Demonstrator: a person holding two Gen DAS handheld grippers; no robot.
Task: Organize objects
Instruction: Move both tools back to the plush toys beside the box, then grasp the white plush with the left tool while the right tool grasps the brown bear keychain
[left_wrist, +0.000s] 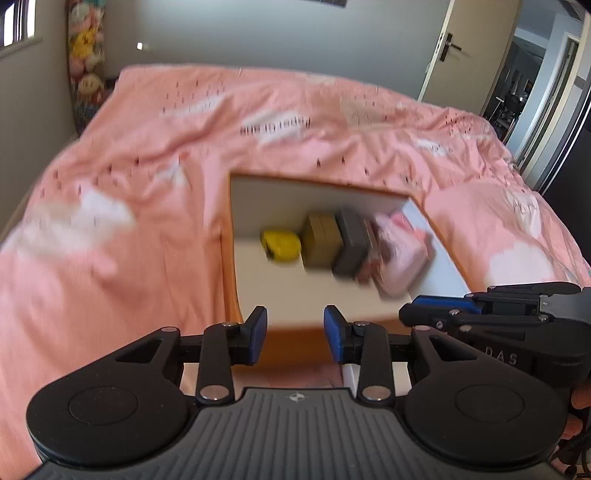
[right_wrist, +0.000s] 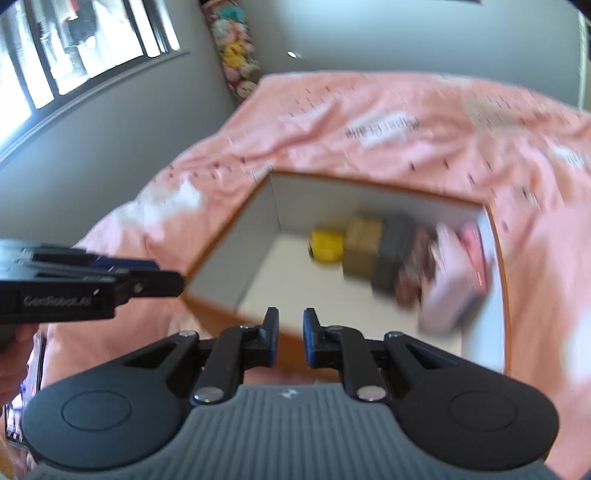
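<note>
Motion blur smears the box (left_wrist: 325, 192) on the bed (left_wrist: 110, 221); its far-wall row is unidentifiable. The left gripper (left_wrist: 295, 334) and right gripper (right_wrist: 290, 338) gape, empty.

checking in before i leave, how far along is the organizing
Looks mostly done: the yellow item, tan box, dark grey box and pink pouch sit lined up along the back wall of the white box on the bed. Nothing is in hand: the left hand-held gripper and right hand-held gripper are open and empty. No loose items show.
</note>
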